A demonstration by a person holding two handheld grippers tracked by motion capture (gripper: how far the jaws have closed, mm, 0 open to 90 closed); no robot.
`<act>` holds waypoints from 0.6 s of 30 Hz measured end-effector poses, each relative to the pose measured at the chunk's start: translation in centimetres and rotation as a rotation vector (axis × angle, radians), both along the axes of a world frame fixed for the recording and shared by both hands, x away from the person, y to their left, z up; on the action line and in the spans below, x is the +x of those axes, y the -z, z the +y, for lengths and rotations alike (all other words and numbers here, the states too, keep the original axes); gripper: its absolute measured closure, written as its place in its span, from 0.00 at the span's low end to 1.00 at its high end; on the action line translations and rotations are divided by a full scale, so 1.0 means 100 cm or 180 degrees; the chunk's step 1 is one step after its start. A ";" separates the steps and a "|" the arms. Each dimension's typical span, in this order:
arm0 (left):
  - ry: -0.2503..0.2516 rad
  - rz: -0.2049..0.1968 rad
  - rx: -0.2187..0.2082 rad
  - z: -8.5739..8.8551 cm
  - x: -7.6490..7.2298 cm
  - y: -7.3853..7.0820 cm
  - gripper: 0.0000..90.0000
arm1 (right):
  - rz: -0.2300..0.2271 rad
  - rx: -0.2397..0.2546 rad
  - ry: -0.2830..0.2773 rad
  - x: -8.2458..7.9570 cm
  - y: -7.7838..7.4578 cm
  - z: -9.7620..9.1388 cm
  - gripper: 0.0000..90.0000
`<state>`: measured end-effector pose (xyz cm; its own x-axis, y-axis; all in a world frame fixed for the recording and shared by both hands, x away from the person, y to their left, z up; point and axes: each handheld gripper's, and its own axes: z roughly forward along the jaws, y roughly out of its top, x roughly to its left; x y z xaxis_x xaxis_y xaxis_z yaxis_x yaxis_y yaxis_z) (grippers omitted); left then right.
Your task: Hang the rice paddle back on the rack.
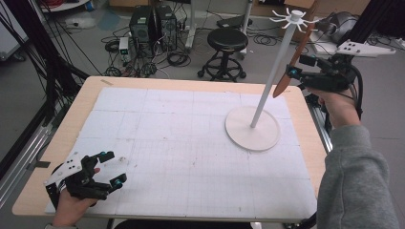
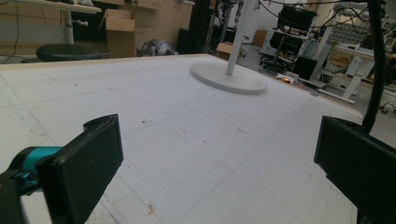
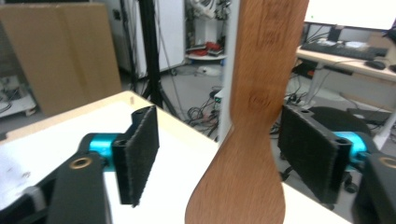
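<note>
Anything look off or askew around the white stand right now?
Nothing damaged or spilled. The brown wooden spatula hangs slanted from the hooks on the white pole stand, blade down, rather than plumb. The right hand-held gripper has its jaws open on either side of it, pads not pressing.

I see the spatula [image 1: 292, 64] in the upper right of the high view. It is brown wood, with a long flat handle and a wider rounded blade at the low end. It hangs slanted from the top hooks of the stand [image 1: 274, 71], a white pole on a round flat base, blade down, just beside the pole and above the table.
</note>
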<state>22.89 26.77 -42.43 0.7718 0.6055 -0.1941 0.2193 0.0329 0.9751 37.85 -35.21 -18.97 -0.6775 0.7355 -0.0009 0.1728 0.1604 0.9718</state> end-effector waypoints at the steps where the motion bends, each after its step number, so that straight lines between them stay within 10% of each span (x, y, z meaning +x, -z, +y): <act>1: -0.0001 -0.0001 0.0005 0.000 0.000 0.000 0.02 | 0.0022 -0.0017 -0.0049 -0.001 0.002 0.002 0.25; 9: 0.0005 -0.0002 0.0012 -0.002 0.000 0.000 0.02 | 0.0018 -0.0001 0.0093 -0.009 0.018 0.010 0.01; 18: 0.0019 0.0002 0.0030 -0.003 0.001 0.000 0.02 | -0.0001 0.0057 0.0245 -0.019 0.032 0.012 0.00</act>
<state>23.01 26.46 -42.47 0.7754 0.6027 -0.1887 0.2200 0.0224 0.9752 35.95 -33.97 -22.16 -0.6188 0.7854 0.0124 0.1836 0.1292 0.9745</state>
